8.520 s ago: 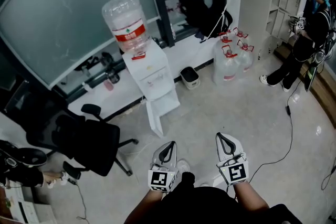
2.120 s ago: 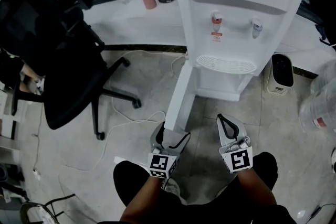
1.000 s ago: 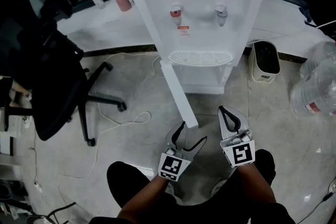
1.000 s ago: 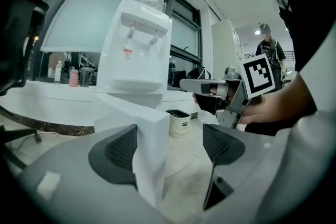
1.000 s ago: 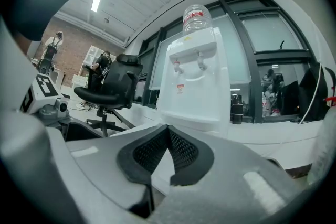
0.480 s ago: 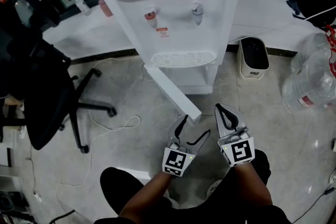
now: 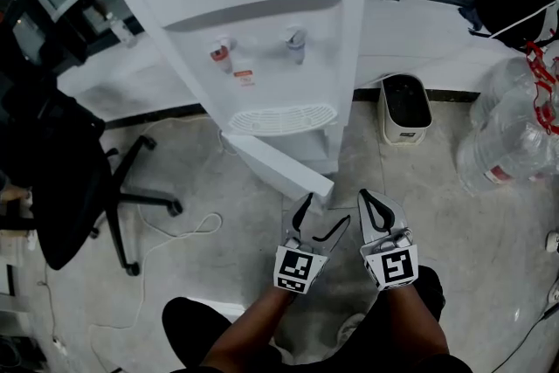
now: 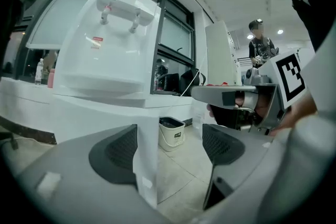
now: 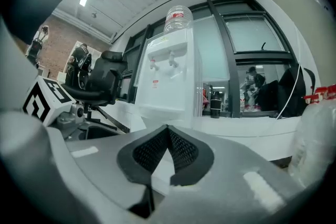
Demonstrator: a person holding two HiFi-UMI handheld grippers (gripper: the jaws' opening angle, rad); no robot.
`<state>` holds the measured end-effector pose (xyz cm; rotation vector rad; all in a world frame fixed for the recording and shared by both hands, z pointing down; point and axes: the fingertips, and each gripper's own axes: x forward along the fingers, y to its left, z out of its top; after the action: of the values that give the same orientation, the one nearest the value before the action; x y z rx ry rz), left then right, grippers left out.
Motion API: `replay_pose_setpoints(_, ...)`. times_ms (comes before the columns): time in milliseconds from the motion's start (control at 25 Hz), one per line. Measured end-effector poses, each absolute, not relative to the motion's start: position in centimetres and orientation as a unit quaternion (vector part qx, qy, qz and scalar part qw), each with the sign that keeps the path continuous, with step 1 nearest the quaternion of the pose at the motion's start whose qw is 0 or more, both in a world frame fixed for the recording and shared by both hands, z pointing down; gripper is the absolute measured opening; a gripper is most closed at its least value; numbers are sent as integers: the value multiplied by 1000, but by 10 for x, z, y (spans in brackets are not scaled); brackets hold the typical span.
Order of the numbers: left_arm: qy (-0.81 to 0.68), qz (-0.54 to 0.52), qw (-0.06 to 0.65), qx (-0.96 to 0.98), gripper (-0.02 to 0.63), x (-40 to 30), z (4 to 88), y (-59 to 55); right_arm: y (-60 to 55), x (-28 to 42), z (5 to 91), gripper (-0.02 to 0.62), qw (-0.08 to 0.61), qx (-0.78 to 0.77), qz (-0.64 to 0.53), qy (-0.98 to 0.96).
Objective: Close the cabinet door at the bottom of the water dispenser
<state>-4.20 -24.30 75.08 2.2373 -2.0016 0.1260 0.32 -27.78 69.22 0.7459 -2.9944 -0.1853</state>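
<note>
The water dispenser [image 7: 262,22] is a white box with a gold logo on its top panel, two taps, one with a red mark and one grey, and a slotted drip grille below them. It fills the head view from 11 to 12 o'clock. Its cabinet door [image 7: 279,166], a plain white slab, stands swung open from the base. The free edge points toward 5 o'clock and ends just ahead of the left tool [image 7: 321,218]. In the left gripper view that door edge [image 8: 144,165] rises between the widely spread jaws of the left tool [image 8: 168,149], hard by the left-hand pad; whether it touches the pad cannot be told. The right tool [image 7: 367,198] sits at 3 o'clock of the left one, jaws pressed together at the tips with nothing between them [image 9: 167,136]. A clear water bottle [image 9: 178,18] stands upside down on the dispenser. A small white bin [image 7: 404,107] stands on the floor at the dispenser's 3 o'clock, its inside dark and its contents unreadable. Clear jugs with red caps [image 7: 511,135] crowd the 3 o'clock edge.
</note>
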Motion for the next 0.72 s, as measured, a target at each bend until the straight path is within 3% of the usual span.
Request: replay_pose_setpoints(720,-636,67,44,768,383,-45,752,-306,-290,18,701,3,25,249,-50,-967)
